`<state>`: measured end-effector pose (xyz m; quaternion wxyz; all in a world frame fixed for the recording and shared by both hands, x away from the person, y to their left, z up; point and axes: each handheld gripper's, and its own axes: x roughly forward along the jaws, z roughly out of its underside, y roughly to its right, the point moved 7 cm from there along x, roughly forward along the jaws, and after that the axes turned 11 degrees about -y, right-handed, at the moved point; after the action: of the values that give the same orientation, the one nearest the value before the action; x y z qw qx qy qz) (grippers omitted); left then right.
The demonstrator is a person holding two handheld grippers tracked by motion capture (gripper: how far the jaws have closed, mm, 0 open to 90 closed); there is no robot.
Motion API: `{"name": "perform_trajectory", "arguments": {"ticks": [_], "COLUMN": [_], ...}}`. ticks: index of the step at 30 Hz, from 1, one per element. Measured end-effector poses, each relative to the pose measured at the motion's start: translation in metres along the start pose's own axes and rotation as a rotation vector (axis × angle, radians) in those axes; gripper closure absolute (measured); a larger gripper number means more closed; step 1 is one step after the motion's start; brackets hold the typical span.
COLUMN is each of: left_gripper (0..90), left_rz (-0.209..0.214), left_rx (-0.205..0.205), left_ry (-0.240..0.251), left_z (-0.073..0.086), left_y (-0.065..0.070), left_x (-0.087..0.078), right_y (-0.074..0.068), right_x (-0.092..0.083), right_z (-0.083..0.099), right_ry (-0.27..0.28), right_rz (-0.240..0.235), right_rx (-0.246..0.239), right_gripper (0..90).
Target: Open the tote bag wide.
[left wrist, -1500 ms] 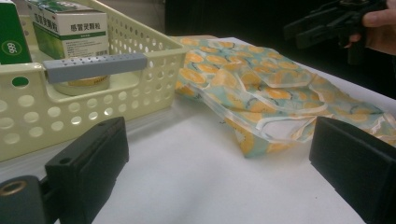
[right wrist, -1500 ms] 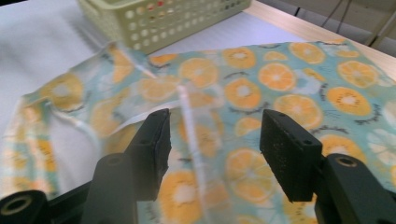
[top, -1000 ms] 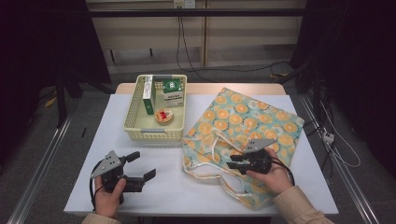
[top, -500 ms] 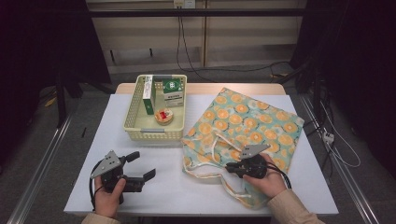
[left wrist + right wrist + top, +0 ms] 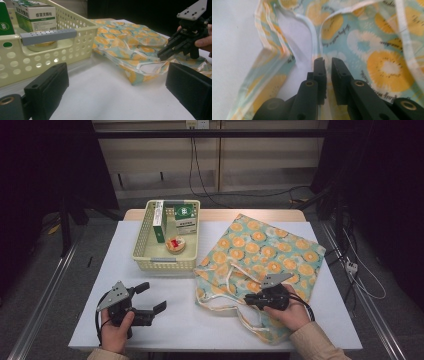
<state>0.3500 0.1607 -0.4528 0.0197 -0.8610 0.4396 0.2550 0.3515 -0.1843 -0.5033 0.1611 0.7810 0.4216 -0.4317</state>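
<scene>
The bag (image 5: 260,257) lies in the right half of the high view, its mouth edge at the lower middle. The right gripper (image 5: 248,299) has just been closing and now pinches the bag's white strap (image 5: 315,53) there. The left gripper (image 5: 150,298) rests at the lower left with jaws spread, well apart from the bag.

High view looks down on the table (image 5: 200,320); both gripper views sit low, sharing the bag (image 5: 130,47) beyond their fingers.
</scene>
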Motion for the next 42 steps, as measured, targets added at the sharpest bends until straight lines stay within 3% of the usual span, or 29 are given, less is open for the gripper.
{"name": "perform_trajectory", "arguments": {"ticks": [3,10,15,17,21,27,31,37,42], "left_gripper": [4.7,4.7,4.7,4.7,4.7,4.7,4.7,4.7,4.7], "left_rz": [0.001,-0.001,0.0,0.001,0.0,0.003,0.004,0.007,0.006], "left_rx": [-0.004,-0.005,0.0,-0.002,-0.006,0.001,-0.005,-0.008,-0.003], "left_ry": [0.001,0.002,0.001,0.003,0.005,0.002,0.002,0.001,0.001], "left_z": [0.0,0.0,-0.001,-0.001,0.0,0.0,0.0,0.001,0.0], "left_y": [0.001,0.001,0.001,0.001,0.0,0.0,0.0,-0.001,0.0], "left_x": [0.0,-0.001,0.0,0.0,-0.001,0.0,0.0,0.001,0.001], "right_y": [0.0,-0.004,-0.008,-0.001,0.023,0.059,0.075,0.083,0.08], "right_x": [0.001,-0.001,-0.015,-0.025,-0.041,-0.042,-0.038,-0.027,-0.019], "right_z": [0.0,-0.001,-0.016,-0.024,-0.03,-0.022,-0.017,-0.005,-0.002], "right_ry": [-0.001,-0.002,0.041,0.084,0.137,0.129,0.137,0.099,0.074], "right_rz": [0.011,-0.034,-0.057,-0.059,-0.008,0.081,0.114,0.141,0.141], "right_rx": [-0.003,0.009,0.003,0.03,0.092,0.162,0.197,0.208,0.193], "right_gripper": [89.5,90.0,90.0,90.0,90.0,90.0,90.0,90.0,88.1]}}
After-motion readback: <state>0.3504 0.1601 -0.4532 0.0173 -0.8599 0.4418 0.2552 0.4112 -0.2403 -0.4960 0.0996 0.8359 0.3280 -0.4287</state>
